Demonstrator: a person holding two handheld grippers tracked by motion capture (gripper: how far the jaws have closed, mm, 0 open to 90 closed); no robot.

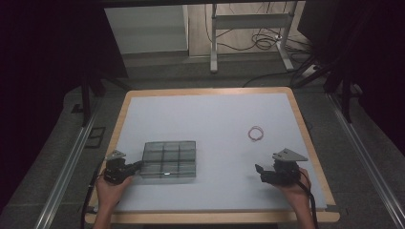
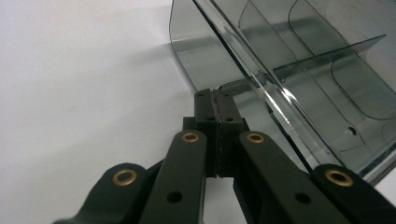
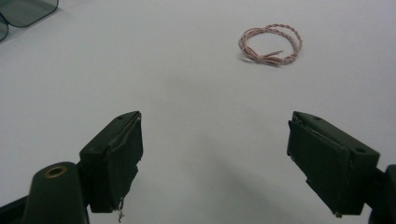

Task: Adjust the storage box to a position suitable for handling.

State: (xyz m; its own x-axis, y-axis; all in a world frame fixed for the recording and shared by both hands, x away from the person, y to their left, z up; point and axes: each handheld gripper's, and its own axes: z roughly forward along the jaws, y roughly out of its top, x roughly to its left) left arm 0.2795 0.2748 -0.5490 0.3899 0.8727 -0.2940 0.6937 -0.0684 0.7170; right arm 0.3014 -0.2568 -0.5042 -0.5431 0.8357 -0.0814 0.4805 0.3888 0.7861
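**Left tool at the box edge, right tool facing the cord**

The left tool [image 2: 215,100], jaws pressed together, sits against the near left wall of the clear divided box [image 1: 169,160] (nothing visibly clamped). The right tool [image 3: 215,158] stands with jaws wide apart; the pink cord loop [image 3: 271,44] lies ahead of it on the bench [image 1: 215,119], well apart.

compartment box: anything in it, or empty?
Empty as far as visible. The compartment box shows only bare grey dividers from the high view, and the left gripper view sees clear cells; the pink wire loop lies apart on the table.
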